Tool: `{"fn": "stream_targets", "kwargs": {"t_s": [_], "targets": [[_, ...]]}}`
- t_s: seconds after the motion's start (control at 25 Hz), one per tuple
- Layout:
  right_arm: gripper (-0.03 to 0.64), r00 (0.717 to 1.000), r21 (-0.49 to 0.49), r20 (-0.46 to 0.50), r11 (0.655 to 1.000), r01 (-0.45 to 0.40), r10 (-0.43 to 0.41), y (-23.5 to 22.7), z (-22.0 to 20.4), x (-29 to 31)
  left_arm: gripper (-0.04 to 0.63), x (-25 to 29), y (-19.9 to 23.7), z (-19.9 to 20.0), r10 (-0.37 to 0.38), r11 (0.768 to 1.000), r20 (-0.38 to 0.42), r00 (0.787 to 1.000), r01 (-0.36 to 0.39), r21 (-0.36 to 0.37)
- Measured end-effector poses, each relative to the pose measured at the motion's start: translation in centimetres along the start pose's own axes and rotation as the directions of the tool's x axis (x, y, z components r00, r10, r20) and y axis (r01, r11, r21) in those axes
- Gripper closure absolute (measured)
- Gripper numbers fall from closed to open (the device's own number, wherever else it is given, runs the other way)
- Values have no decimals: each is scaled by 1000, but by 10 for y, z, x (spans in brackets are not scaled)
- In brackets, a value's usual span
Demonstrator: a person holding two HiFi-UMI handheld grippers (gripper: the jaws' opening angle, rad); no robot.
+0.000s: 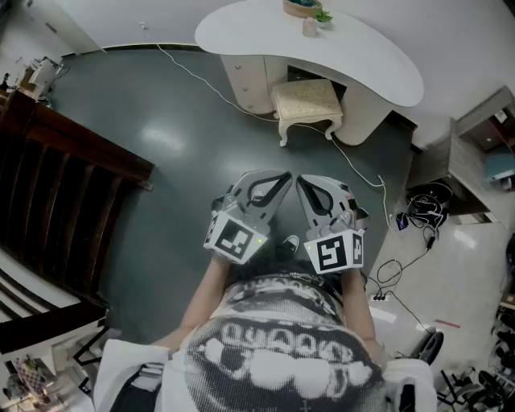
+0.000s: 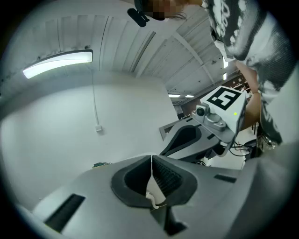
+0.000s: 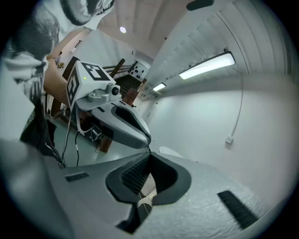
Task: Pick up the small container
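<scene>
A small pale container (image 1: 310, 28) stands on the white curved desk (image 1: 378, 56) at the far side of the room, next to a teal bowl (image 1: 302, 8). Both grippers are held close to the person's torso, far from the desk, over the grey floor. The left gripper (image 1: 284, 177) (image 2: 151, 161) is shut with nothing between its jaws. Beside it, the right gripper (image 1: 302, 182) (image 3: 149, 152) is likewise shut and empty. Their tips point toward each other and nearly touch. Each gripper view looks up at a white wall and ceiling, and neither shows the container.
A cream stool (image 1: 306, 100) sits under the desk. A white cable (image 1: 201, 80) runs across the floor toward it. Dark wooden furniture (image 1: 64, 177) fills the left side. Black cables and headphones (image 1: 426, 208) lie on the floor at the right, near a shelf unit (image 1: 483, 153).
</scene>
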State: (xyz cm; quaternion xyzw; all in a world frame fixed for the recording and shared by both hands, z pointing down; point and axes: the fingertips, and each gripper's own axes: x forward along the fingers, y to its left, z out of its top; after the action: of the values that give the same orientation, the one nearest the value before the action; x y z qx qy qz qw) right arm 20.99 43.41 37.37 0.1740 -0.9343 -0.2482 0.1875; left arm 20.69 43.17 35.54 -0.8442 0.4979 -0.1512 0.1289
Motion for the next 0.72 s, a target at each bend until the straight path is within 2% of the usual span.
{"fn": "stream_targets", "kwargs": {"t_s": [0.2, 0.48, 0.72], "targets": [[614, 1000, 13, 8, 1000, -8, 7, -4, 0, 6, 589, 5, 8, -1, 16, 1000, -9, 1000, -16, -18], [614, 1000, 33, 14, 999, -22, 21, -6, -7, 23, 589, 5, 11, -16, 4, 1000, -47, 999, -4, -2], [614, 1000, 22, -3, 1000, -22, 22, -20, -12, 49, 589, 17, 35, -26, -11, 1000, -52, 999, 10, -20]]}}
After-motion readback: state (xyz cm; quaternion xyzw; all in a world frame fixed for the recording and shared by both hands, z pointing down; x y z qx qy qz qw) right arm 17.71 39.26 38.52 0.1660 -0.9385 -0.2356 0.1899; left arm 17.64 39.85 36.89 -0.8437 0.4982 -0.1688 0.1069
